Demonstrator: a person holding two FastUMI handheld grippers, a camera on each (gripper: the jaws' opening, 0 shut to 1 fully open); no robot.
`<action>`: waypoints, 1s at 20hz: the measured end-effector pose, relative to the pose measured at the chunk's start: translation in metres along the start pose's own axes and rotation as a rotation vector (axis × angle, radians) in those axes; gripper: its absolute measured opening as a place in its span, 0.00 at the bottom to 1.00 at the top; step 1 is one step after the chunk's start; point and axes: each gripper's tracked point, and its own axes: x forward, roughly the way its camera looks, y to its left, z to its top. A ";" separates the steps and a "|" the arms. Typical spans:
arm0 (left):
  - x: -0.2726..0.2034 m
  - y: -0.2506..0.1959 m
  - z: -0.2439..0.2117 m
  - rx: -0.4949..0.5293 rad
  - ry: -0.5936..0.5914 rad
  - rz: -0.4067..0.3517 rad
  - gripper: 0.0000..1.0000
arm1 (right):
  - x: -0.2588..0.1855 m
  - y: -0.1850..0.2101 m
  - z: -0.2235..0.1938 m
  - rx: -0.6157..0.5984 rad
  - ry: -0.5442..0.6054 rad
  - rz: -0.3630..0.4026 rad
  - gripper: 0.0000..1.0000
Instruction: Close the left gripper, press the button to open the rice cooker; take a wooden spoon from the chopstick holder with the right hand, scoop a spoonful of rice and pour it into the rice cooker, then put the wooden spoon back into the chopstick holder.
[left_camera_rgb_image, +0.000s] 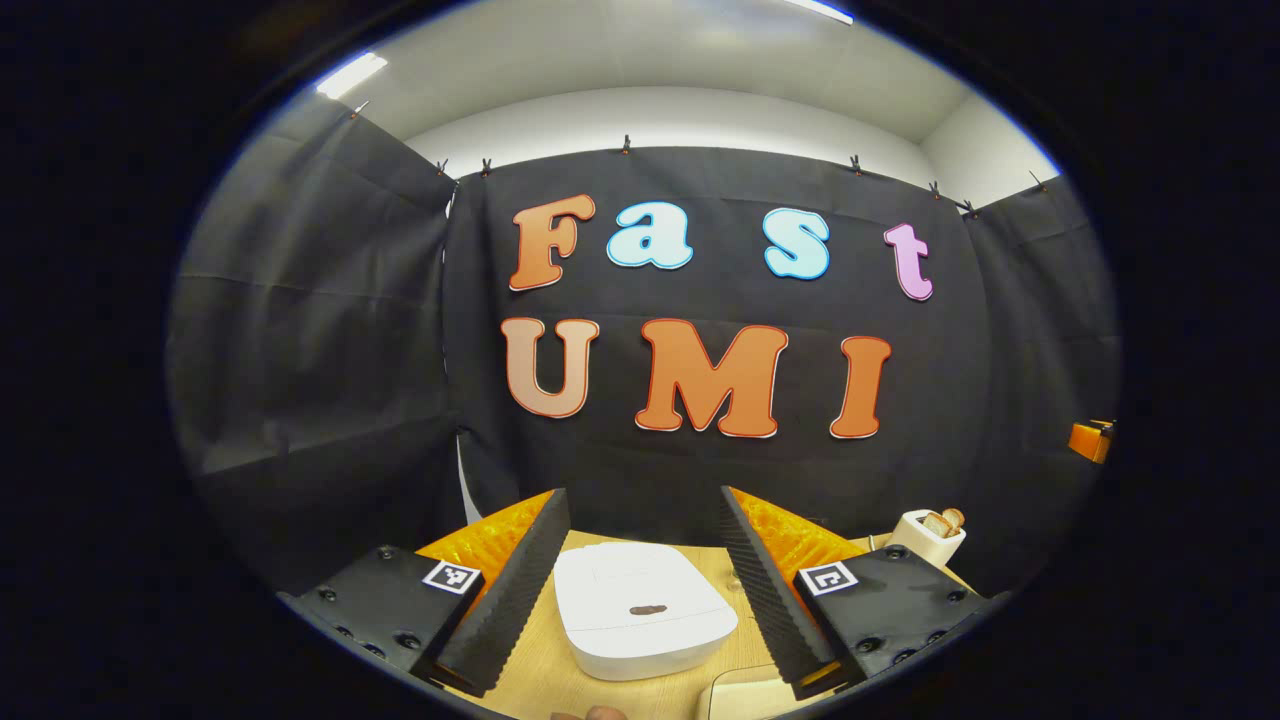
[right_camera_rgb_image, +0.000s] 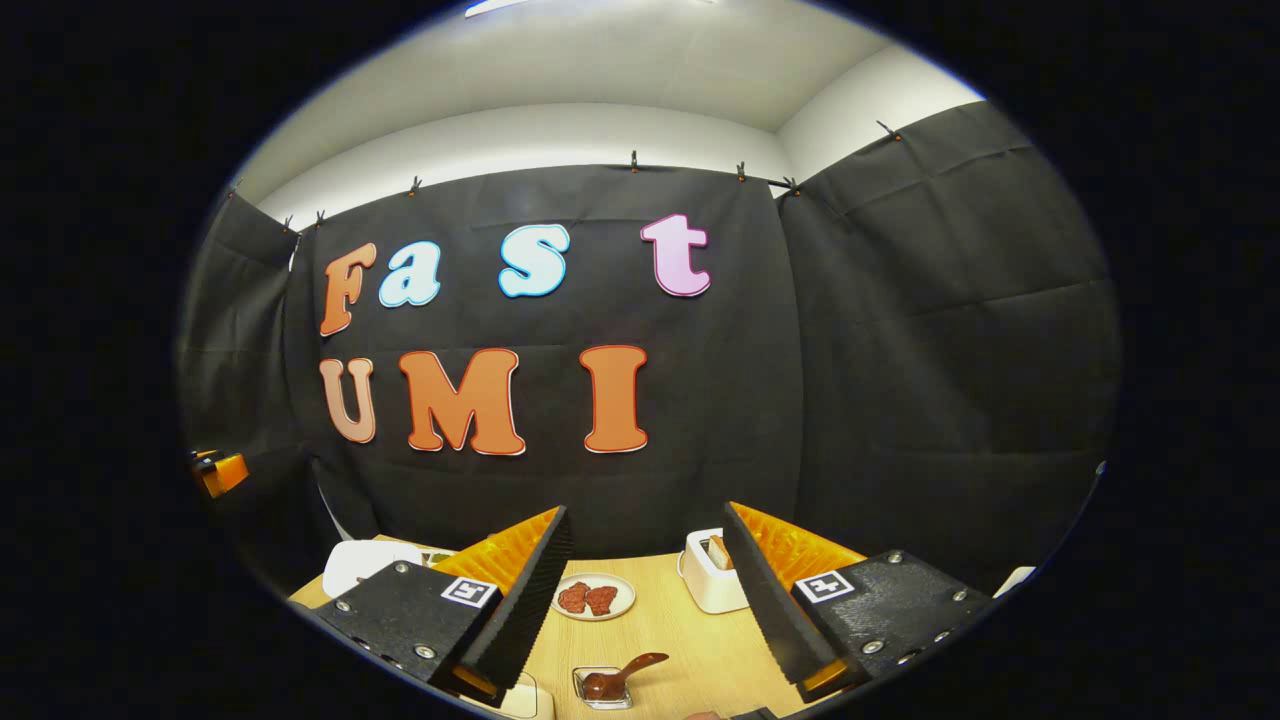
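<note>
White toaster (right_camera_rgb_image: 712, 585) holding bread, plate (right_camera_rgb_image: 594, 596) of reddish food beside it, wooden table (right_camera_rgb_image: 670, 630).

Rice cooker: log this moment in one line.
rice cooker: lid shut | left tool: open, above it | right tool: open | wooden spoon: in dish

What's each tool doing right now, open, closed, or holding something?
Left tool: open, holding nothing, above the rice cooker.
Right tool: open, holding nothing, above the table.
</note>
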 end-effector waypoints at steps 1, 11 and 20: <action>-0.002 0.000 -0.002 -0.005 0.003 0.010 1.00 | 0.004 -0.001 -0.002 0.002 0.004 0.010 0.97; 0.004 0.009 0.001 -0.015 -0.003 0.042 1.00 | 0.018 0.007 -0.014 -0.017 0.018 0.036 0.93; 0.016 0.016 -0.008 0.000 0.012 0.003 0.76 | 0.015 0.007 -0.023 -0.015 0.038 0.014 0.93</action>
